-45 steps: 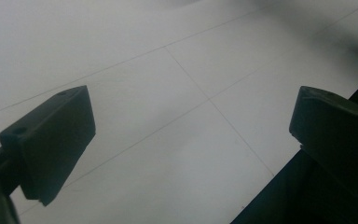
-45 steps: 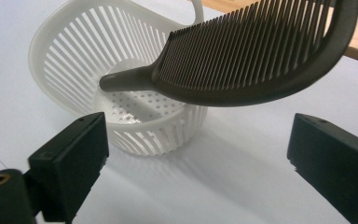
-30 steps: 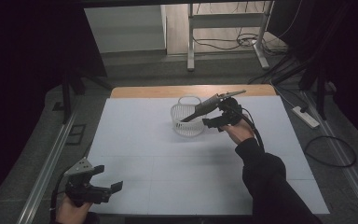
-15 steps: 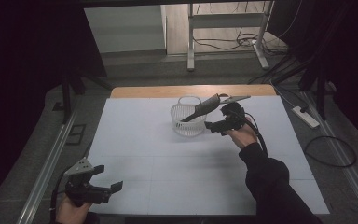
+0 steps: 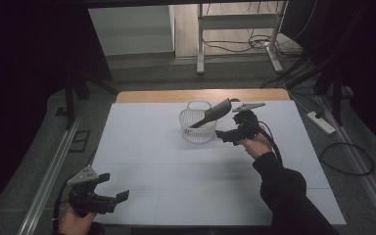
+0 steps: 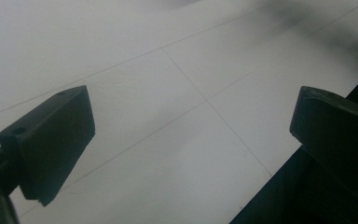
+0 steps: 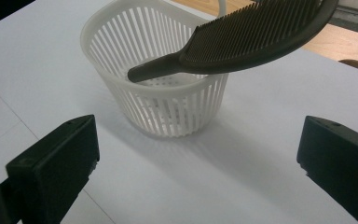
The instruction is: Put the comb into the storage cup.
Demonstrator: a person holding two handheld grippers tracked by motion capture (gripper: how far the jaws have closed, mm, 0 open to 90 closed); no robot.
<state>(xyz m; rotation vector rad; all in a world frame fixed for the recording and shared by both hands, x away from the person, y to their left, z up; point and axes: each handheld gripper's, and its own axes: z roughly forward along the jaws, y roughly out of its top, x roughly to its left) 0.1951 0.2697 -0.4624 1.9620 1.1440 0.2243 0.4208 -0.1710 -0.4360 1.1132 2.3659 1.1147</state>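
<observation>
A dark comb (image 7: 256,39) lies tilted in the white slotted basket (image 7: 168,112), handle end down inside, toothed end jutting over the rim; its far tip is cut off at the right gripper view's edge. The basket stands near the far middle of the table (image 5: 156,161). The right gripper (image 5: 223,135) sits just beside it, fingers wide and empty. The left gripper (image 5: 120,197), at the near left corner, also has its fingers wide, with part of its right finger lost in shadow.

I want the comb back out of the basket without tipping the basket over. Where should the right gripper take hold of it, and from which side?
Probably the comb by its toothed head, which sticks out past the rim of the white basket. The handle end lies inside, so come from outside the rim with the open right gripper and lift along the comb's slant.
</observation>
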